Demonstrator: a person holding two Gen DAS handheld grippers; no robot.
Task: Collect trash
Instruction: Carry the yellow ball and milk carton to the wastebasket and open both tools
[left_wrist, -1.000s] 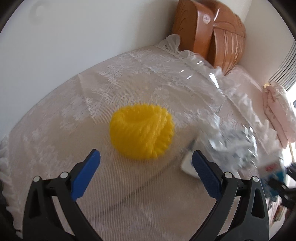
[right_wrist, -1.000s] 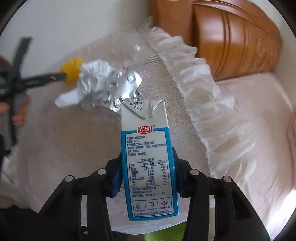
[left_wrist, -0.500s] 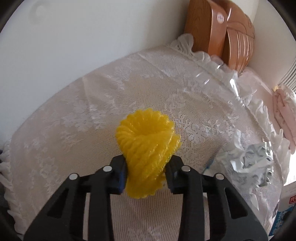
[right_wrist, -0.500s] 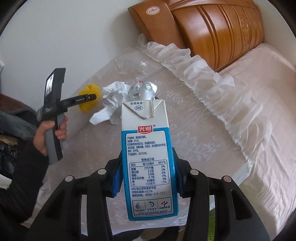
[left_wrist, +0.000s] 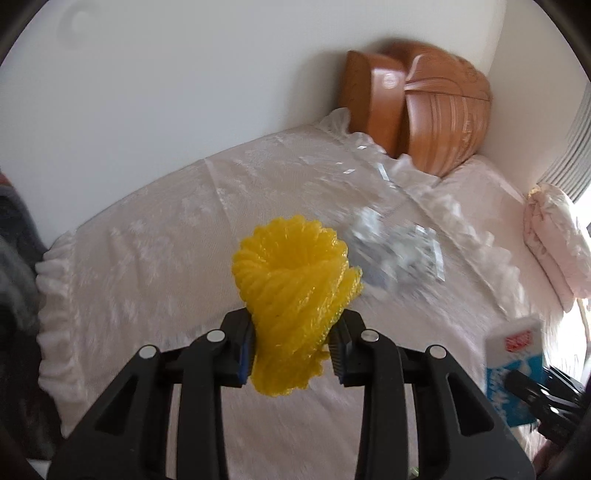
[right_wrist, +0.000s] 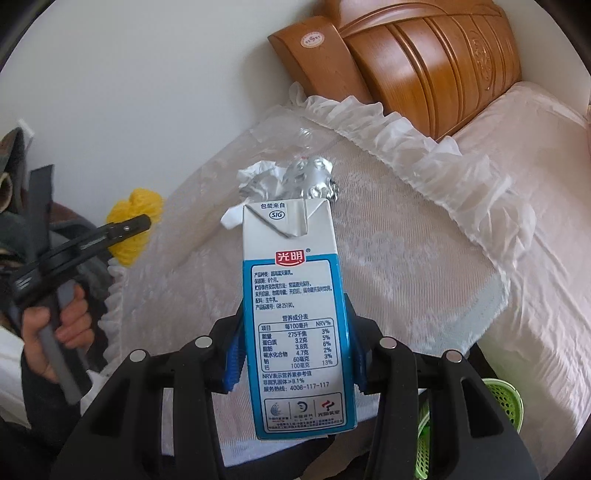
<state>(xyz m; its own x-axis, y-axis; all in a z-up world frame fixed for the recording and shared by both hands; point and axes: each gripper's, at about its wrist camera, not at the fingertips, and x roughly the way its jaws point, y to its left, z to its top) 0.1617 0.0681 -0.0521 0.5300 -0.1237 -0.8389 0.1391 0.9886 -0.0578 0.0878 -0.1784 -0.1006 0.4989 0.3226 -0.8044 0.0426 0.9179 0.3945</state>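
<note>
- I saw a bench (right_wrist: 388, 258) under white lace, beside a bed (right_wrist: 535, 221).
- My left claw (left_wrist: 291, 347) squeezed the yellow foam net (left_wrist: 295, 295), up off the lace.
- My right claw (right_wrist: 295, 354) pinched the milk carton (right_wrist: 295, 314); crumpled foil (right_wrist: 295, 181) lay behind it.

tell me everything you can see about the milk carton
The milk carton is a tall white and blue paperboard box with a red logo, a nutrition table and a folded gable top. It stands upright, lifted above the lace-covered table, clamped at its lower sides by the right gripper.
</note>
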